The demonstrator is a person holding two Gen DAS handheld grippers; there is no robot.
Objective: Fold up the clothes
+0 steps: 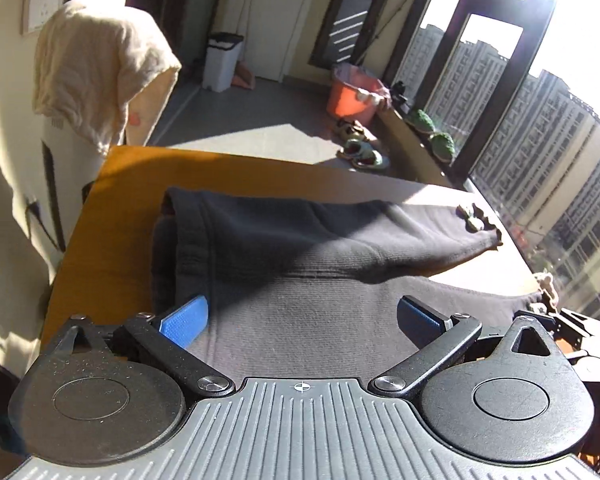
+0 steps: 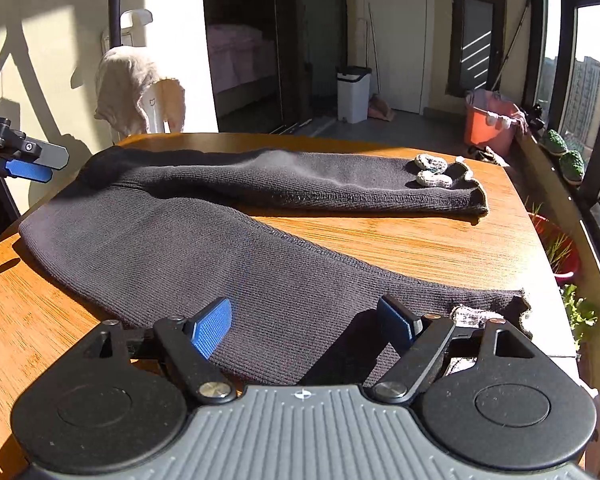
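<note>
Dark grey knit trousers (image 2: 228, 248) lie flat on the wooden table (image 2: 420, 240), waistband to the left, two legs spread toward the right, pale trim at the cuffs (image 2: 432, 172). My right gripper (image 2: 304, 320) hovers open over the near leg close to its cuff, nothing between its blue pads. My left gripper (image 1: 302, 318) stands open over the waist end of the trousers (image 1: 300, 248), ribbed waistband (image 1: 192, 240) just ahead on the left. The left gripper also shows at the left edge of the right wrist view (image 2: 32, 164).
A chair draped with a cream cloth (image 2: 136, 88) stands beyond the table's far left corner. On the floor behind are a white bin (image 2: 354, 94), an orange bucket (image 2: 486, 120) and shoes (image 1: 360, 148). Potted plants (image 2: 564, 152) line the window sill on the right.
</note>
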